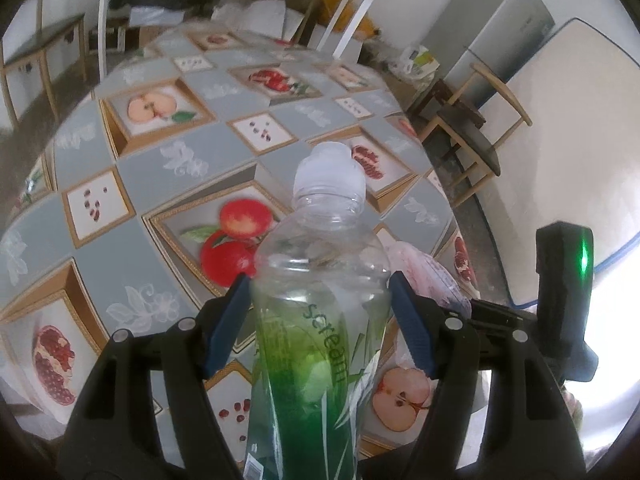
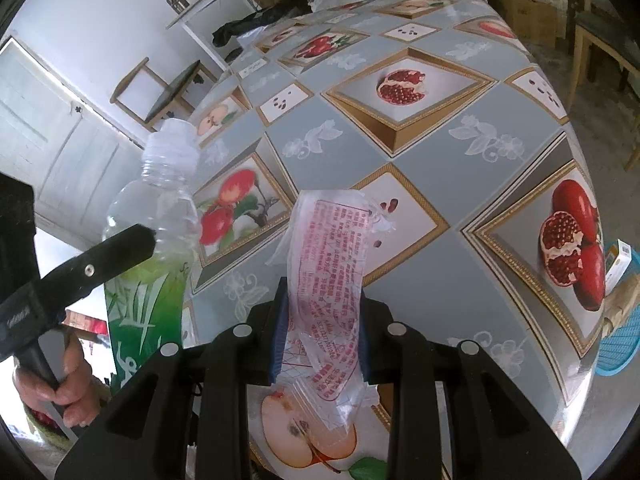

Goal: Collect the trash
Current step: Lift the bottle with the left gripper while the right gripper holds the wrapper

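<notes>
While both hover over the fruit-print tablecloth [image 1: 168,184], left gripper [image 1: 320,320] pinching a clear bottle [image 1: 316,280] at frame centre, right gripper [image 2: 322,332] pinching a printed plastic wrapper [image 2: 328,264] at lower centre.

This looks like a lived-in home, a dining room doubling as storage. A table [image 1: 248,148] under a grey oilcloth printed with framed apples and pomegranates fills the middle. Around it stand pale wooden chairs with dark seats [image 1: 472,136]. Beyond the table's far end sit cardboard boxes and heaped white plastic bags [image 1: 256,12] beneath a white metal rack [image 1: 356,12]. To the table's right a silver-grey refrigerator [image 1: 500,20] and an upended white mattress [image 1: 560,128] lean along the plain white wall.
</notes>
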The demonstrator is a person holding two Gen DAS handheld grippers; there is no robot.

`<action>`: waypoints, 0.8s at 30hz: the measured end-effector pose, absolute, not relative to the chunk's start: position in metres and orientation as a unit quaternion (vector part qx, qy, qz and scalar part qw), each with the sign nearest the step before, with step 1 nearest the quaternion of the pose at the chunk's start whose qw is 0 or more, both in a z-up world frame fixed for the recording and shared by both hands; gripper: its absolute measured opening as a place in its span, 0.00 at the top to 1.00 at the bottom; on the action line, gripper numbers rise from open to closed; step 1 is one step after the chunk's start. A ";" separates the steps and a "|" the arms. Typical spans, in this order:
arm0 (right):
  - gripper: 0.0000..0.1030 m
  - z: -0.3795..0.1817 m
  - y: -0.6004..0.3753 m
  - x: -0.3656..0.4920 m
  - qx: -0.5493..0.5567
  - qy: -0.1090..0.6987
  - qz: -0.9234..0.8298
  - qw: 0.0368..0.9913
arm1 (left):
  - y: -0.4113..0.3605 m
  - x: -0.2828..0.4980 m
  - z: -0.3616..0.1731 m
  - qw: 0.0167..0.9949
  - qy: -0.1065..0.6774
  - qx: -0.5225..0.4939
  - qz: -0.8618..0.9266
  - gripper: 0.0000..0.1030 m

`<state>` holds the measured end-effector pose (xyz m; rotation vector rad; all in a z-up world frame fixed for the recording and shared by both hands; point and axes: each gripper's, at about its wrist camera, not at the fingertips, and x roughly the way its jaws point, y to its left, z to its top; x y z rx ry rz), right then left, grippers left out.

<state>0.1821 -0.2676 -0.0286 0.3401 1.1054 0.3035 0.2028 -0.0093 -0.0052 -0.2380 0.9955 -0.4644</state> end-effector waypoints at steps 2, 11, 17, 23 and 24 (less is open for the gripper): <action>0.73 -0.027 -0.269 0.181 0.161 0.519 0.142 0.828 | -0.011 0.199 -0.001 0.850 0.466 -0.108 -0.221 0.35; 0.73 -0.015 -0.270 0.177 0.164 0.509 0.139 0.834 | -0.014 0.184 0.011 0.861 0.446 -0.099 -0.224 0.35; 0.73 -0.011 -0.270 0.174 0.164 0.504 0.140 0.836 | -0.012 0.178 0.017 0.867 0.436 -0.097 -0.221 0.35; 0.73 -0.005 -0.271 0.170 0.164 0.499 0.140 0.839 | -0.012 0.171 0.023 0.872 0.427 -0.094 -0.218 0.35; 0.73 -0.005 -0.271 0.170 0.165 0.499 0.140 0.839 | -0.011 0.170 0.024 0.873 0.425 -0.094 -0.219 0.35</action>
